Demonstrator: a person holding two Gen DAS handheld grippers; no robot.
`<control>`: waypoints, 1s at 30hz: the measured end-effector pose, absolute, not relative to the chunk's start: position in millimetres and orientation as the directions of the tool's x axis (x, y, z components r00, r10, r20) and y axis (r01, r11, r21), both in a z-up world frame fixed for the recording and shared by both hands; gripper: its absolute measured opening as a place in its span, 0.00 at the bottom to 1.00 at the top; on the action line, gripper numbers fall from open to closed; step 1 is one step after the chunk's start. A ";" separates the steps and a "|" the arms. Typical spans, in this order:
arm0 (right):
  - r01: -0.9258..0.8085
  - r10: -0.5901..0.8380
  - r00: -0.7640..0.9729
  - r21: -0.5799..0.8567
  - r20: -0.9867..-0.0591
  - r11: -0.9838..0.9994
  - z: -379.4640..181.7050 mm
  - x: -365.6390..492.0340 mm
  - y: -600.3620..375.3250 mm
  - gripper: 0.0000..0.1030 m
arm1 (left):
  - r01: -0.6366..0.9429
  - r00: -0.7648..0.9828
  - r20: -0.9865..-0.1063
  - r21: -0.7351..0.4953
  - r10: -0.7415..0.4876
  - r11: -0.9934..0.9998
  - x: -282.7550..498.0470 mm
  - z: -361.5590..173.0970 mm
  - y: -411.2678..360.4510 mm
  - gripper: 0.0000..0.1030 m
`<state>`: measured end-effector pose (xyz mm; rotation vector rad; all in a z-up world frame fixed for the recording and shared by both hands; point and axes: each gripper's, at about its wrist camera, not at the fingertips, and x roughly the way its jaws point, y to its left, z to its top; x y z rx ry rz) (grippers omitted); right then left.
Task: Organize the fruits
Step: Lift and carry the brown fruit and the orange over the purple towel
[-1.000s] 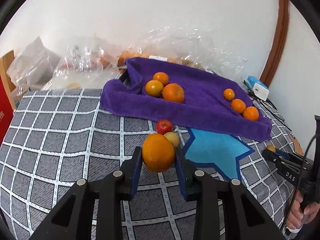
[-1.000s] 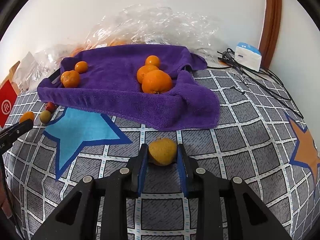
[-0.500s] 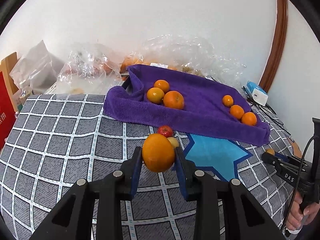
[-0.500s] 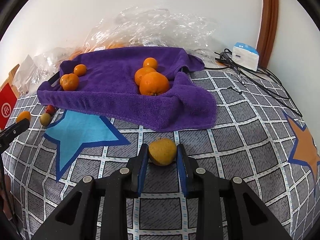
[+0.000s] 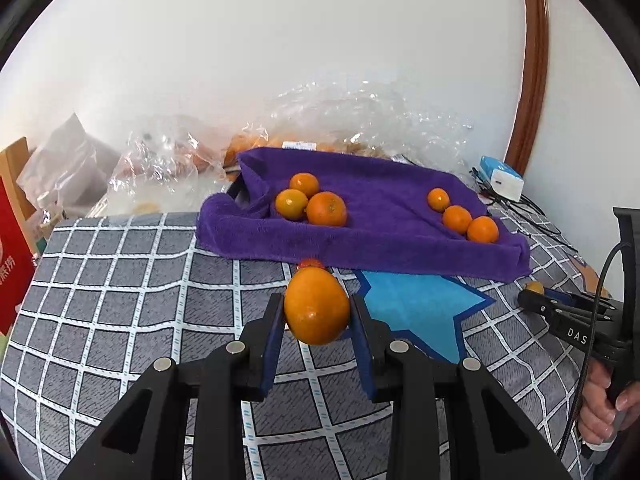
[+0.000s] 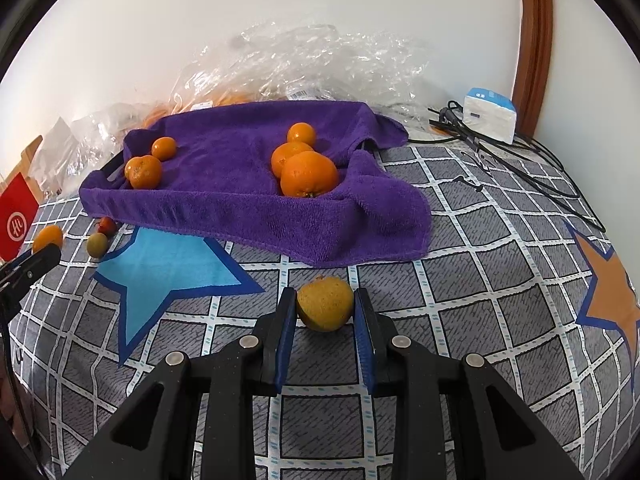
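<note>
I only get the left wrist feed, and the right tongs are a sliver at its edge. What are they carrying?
Observer: The right tongs are shut on a yellow-brown fruit, in front of the purple towel and apart from it.
Operator: Is anything hidden behind my orange?
Observer: Yes. A small yellow-green fruit lies on the tablecloth right beside the red fruit, near the towel's front edge.

Both grippers clamped — loaded.
</note>
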<state>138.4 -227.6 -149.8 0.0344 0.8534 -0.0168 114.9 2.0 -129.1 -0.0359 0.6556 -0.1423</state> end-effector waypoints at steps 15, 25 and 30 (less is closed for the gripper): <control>0.024 0.029 0.669 0.061 -0.743 0.998 -146.5 137.5 -230.9 0.27 | 0.093 0.813 -0.569 -0.077 -0.120 0.993 107.2 -123.0 4.0 0.30; 0.012 0.059 0.694 0.093 -0.718 0.996 -122.8 127.2 -223.7 0.27 | 0.037 0.823 -0.562 -0.094 -0.084 0.995 108.9 -121.9 14.4 0.30; 0.004 0.038 0.718 0.060 -0.695 0.998 -107.9 123.3 -217.6 0.27 | 0.010 0.825 -0.559 -0.126 -0.080 0.992 109.0 -120.3 23.2 0.30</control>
